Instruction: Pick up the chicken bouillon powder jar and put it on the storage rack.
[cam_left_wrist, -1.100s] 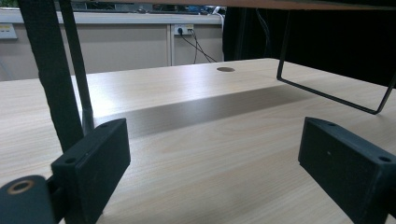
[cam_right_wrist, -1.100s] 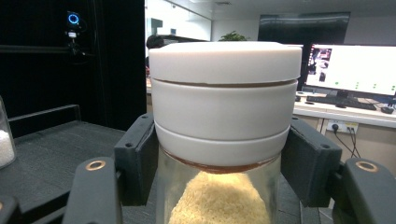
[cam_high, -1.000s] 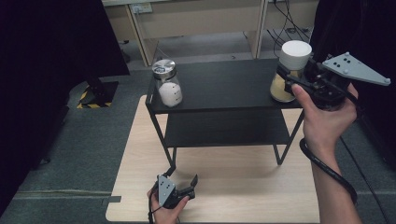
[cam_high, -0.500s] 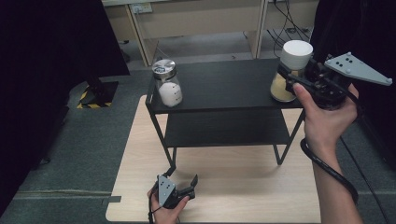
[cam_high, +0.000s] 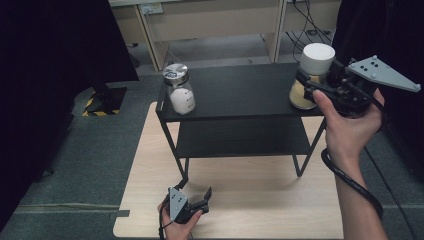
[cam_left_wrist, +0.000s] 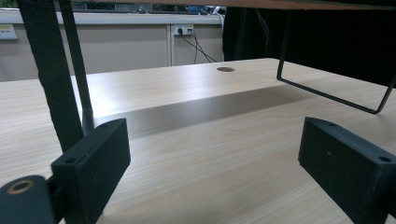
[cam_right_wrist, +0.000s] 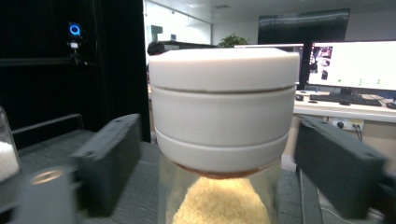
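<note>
A glass jar (cam_high: 314, 75) with a white lid and yellow grains stands at the right end of the black shelf's top (cam_high: 240, 87). My right gripper (cam_high: 311, 82) is level around it. Its jaws have just been opening and now stand apart from the jar (cam_right_wrist: 224, 116) on both sides, open (cam_right_wrist: 224, 161). At the shelf's left end stands a second jar (cam_high: 179, 92) with a silver lid and white contents. My left gripper (cam_high: 196, 189) rests low at the front of the wooden table (cam_high: 260, 200), open with nothing between its jaws (cam_left_wrist: 215, 158).
The shelf has a lower tier (cam_high: 240, 140) and thin black legs (cam_left_wrist: 51, 79) close to the left gripper. Dark curtains (cam_high: 50, 75) hang at the left, pale cabinets (cam_high: 220, 25) stand behind. A cable hole (cam_left_wrist: 225, 69) sits in the tabletop.
The right gripper's jaws have let go of the white-lidded jar and stand a little wider. Both hands and both jars stay where they were.
</note>
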